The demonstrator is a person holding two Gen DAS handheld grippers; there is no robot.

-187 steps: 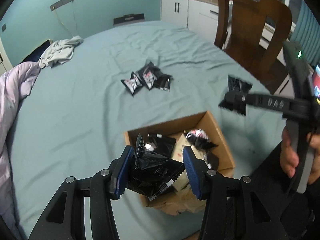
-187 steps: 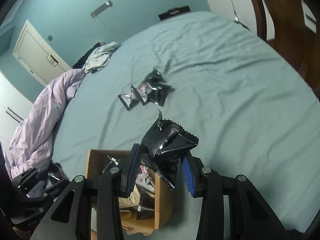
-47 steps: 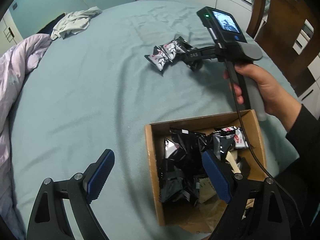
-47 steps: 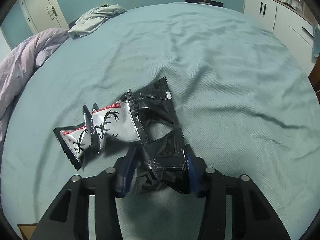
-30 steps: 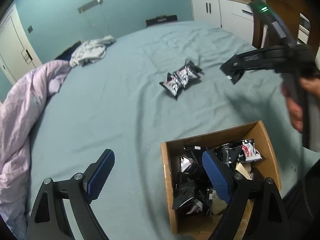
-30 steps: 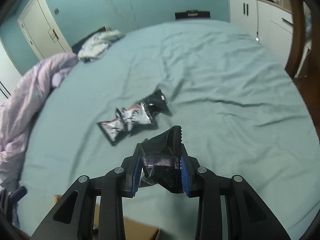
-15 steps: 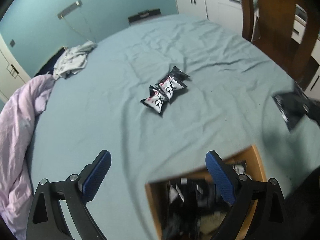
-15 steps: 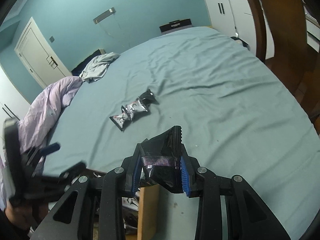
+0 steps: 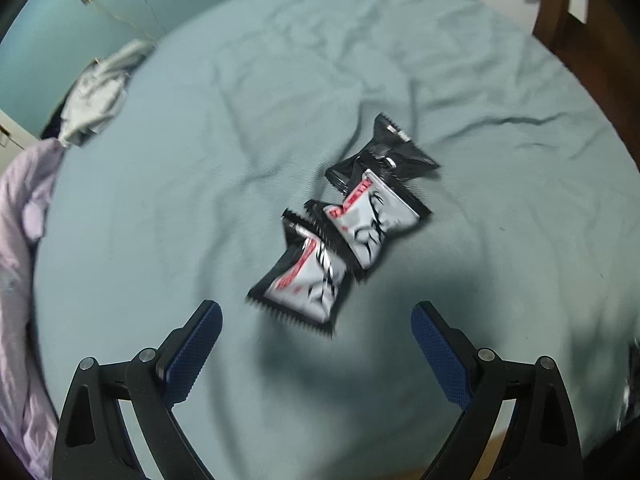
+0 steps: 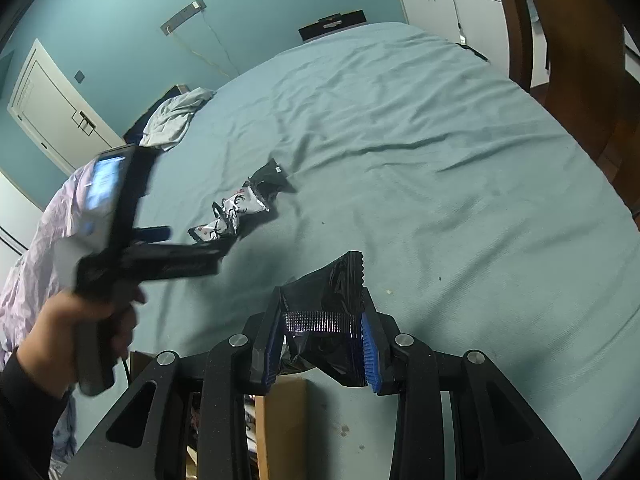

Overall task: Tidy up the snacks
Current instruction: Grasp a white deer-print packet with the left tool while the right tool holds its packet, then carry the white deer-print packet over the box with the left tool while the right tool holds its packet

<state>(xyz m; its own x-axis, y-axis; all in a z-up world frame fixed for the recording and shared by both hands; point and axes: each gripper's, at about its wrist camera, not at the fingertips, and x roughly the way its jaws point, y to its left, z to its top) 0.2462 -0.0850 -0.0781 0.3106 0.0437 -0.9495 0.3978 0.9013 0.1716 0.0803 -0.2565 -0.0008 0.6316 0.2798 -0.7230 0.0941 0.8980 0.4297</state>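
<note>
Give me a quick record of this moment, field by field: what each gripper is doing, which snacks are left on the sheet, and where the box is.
left gripper: open, empty, above the nearest packet
right gripper: shut on black packet
snacks on sheet: three in a row, two silver packets, one dark packet
cardboard box: just below right gripper, only partly in view
</note>
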